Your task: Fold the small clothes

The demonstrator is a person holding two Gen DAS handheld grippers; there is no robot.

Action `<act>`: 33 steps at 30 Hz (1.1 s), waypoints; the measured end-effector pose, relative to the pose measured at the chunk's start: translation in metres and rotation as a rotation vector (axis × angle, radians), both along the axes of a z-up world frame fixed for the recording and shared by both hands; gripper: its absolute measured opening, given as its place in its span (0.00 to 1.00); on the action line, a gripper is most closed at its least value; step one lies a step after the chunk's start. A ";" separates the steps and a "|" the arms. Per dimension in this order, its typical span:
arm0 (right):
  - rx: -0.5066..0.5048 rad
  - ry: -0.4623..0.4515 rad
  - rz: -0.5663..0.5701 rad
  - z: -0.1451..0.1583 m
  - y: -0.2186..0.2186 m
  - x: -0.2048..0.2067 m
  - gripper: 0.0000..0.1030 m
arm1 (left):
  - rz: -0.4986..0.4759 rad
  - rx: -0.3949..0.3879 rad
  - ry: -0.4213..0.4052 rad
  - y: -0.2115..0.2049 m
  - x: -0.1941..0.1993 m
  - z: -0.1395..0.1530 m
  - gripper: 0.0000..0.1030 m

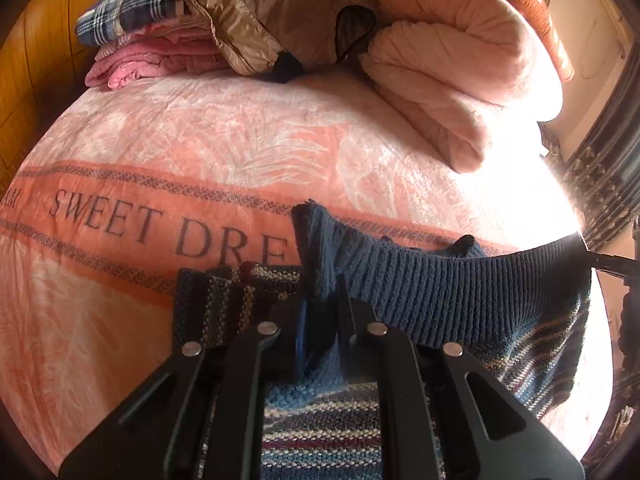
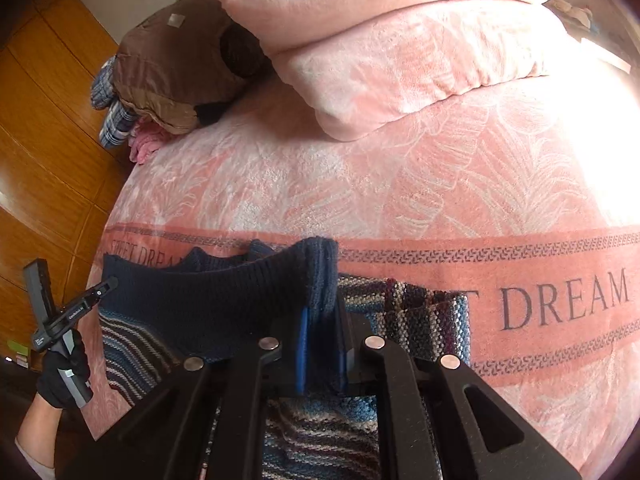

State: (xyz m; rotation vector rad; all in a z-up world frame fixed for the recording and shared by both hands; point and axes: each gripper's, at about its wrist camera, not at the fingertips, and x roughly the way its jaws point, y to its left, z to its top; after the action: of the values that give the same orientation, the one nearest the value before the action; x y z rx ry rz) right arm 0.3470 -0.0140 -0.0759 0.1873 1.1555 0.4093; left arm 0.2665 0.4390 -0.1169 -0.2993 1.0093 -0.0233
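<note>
Bedroom setting: bed (image 1: pixel 168 148) covered by a pink blanket printed with "SWEET DREAM", wooden wardrobe panels at the left, curtain at the far right. Folded pink duvet (image 1: pixel 460 68) and a brown padded jacket (image 1: pixel 256 12) piled at the far end, beside a stack of checked and pink laundry (image 1: pixel 132 20); all well apart from the working area.

Striped knitted sweater (image 1: pixel 320 436) located at the near edge of the bed, partly lying on the blanket. Dark blue ribbed hem (image 1: pixel 440 284) raised and stretched taut between both tools.

Left tongs (image 1: pixel 320 320) pressed together on one corner of the hem, fabric bunched between the pads. Right tongs (image 2: pixel 322 328) likewise pinching the opposite corner. Grip at both corners keeps the edge straight and level, presumably so the raised part can be laid over the rest in one even fold.

Gloved hand (image 2: pixel 66 372) visible in the right wrist view, holding the handle of the left tool. Sleeve position hard to confirm; possibly the striped strip (image 2: pixel 424 312) lying just beside the right tongs.

Fold judged as begun, not yet laid down.
</note>
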 end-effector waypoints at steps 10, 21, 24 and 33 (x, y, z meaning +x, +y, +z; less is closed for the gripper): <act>-0.078 0.066 -0.051 -0.054 0.001 0.018 0.20 | 0.090 0.067 0.092 0.015 0.002 -0.045 0.31; -0.013 0.070 -0.057 -0.008 -0.044 -0.036 0.42 | 0.071 0.131 0.063 0.009 -0.053 0.019 0.45; 0.002 0.114 -0.029 -0.003 -0.056 -0.070 0.47 | 0.050 0.116 0.071 -0.006 -0.074 0.037 0.51; -0.035 0.254 0.001 -0.046 -0.074 -0.135 0.50 | 0.095 0.017 0.150 -0.033 -0.114 0.032 0.69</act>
State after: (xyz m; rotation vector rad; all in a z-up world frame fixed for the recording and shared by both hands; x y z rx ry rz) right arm 0.2118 -0.0884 -0.1224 0.2122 1.4114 0.3731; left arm 0.1523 0.4060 -0.0853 -0.3369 1.1421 0.0950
